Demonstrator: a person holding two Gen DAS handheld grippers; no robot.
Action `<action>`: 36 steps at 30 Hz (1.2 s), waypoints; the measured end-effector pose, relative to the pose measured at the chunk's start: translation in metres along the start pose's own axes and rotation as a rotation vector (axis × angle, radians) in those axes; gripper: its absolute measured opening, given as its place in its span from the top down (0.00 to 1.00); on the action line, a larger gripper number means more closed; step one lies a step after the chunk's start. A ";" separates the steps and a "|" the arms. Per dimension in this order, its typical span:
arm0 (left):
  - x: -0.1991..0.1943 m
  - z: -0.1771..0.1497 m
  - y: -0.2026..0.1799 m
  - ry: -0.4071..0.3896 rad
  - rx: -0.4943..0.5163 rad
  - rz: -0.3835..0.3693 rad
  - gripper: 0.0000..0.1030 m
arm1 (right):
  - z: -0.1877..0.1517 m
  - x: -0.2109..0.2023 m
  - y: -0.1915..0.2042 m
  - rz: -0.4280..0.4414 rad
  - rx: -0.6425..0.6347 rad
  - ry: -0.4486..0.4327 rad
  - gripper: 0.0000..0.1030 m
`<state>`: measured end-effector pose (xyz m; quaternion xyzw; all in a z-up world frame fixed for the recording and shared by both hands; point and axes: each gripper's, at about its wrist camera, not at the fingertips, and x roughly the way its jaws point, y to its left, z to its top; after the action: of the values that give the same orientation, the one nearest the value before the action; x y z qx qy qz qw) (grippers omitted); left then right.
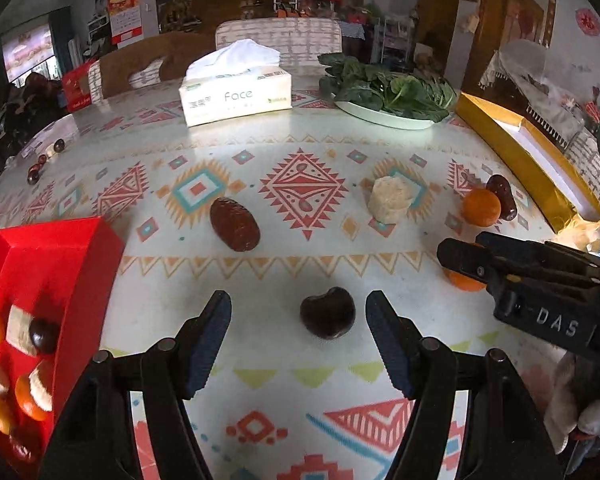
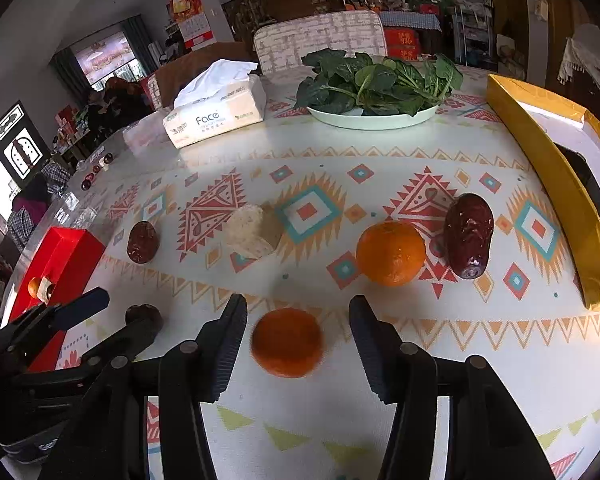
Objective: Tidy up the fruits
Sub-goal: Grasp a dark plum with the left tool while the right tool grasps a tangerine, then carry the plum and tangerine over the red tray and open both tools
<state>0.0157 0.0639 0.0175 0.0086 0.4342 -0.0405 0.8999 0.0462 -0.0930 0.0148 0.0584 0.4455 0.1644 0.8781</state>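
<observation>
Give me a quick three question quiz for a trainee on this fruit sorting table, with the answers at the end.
1. True or false: the left gripper is shut on the dark chestnut.
2. Which fruit lies between the open fingers of the right gripper? A) a red date B) an orange C) a chestnut
3. Fill in: fruit already sorted sits in the ____ box at the table's left edge.

Key
1. False. Its jaws stand open on either side of the chestnut, not touching it.
2. B, the near orange; a second orange lies beyond it beside a red date.
3. Red.
</observation>
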 end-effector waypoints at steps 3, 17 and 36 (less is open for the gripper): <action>0.004 0.000 -0.001 0.000 0.003 -0.004 0.39 | -0.001 0.002 0.006 -0.009 -0.028 -0.001 0.55; -0.037 -0.006 -0.007 -0.080 -0.015 -0.033 0.75 | -0.004 -0.005 0.001 0.008 -0.013 -0.035 0.64; -0.171 -0.046 0.047 -0.288 -0.143 0.038 0.75 | -0.032 -0.060 0.041 -0.005 -0.048 -0.103 0.64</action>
<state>-0.1228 0.1245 0.1219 -0.0530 0.3021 0.0066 0.9518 -0.0218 -0.0764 0.0516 0.0447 0.3958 0.1696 0.9014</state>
